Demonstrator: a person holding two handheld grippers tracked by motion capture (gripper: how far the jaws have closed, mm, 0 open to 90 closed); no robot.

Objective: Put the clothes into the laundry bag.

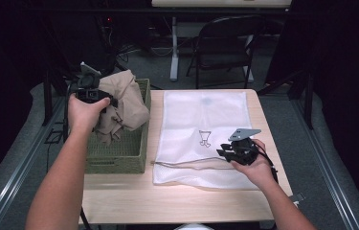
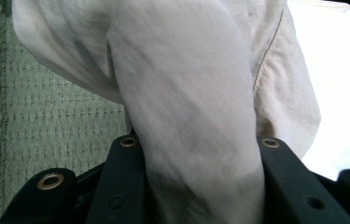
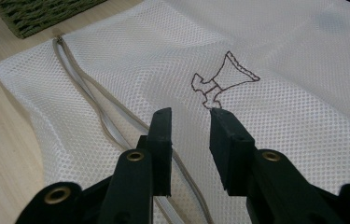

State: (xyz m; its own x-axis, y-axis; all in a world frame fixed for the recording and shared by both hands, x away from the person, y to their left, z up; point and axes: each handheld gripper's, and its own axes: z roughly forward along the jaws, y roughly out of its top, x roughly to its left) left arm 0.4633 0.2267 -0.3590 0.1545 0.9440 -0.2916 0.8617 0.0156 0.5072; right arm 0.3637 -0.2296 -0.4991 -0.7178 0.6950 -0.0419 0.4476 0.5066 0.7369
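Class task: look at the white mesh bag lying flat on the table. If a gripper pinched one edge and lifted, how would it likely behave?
The white mesh bag would probably droop limply: it lies thin and flat, with soft ripples along its zipper. It likely weighs little, being open netting with no visible contents. On the smooth table it may slide or bunch when pushed rather than hold its shape.

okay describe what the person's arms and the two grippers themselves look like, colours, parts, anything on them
Both forearms are bare, with no sleeves showing. The left gripper and right gripper are black, each with two flat, blocky black jaws. In the gripper views, round brass-coloured eyelets sit in the black links at the jaw bases. A grey three-cornered plate tops the right gripper, and a pale grey one tops the left.
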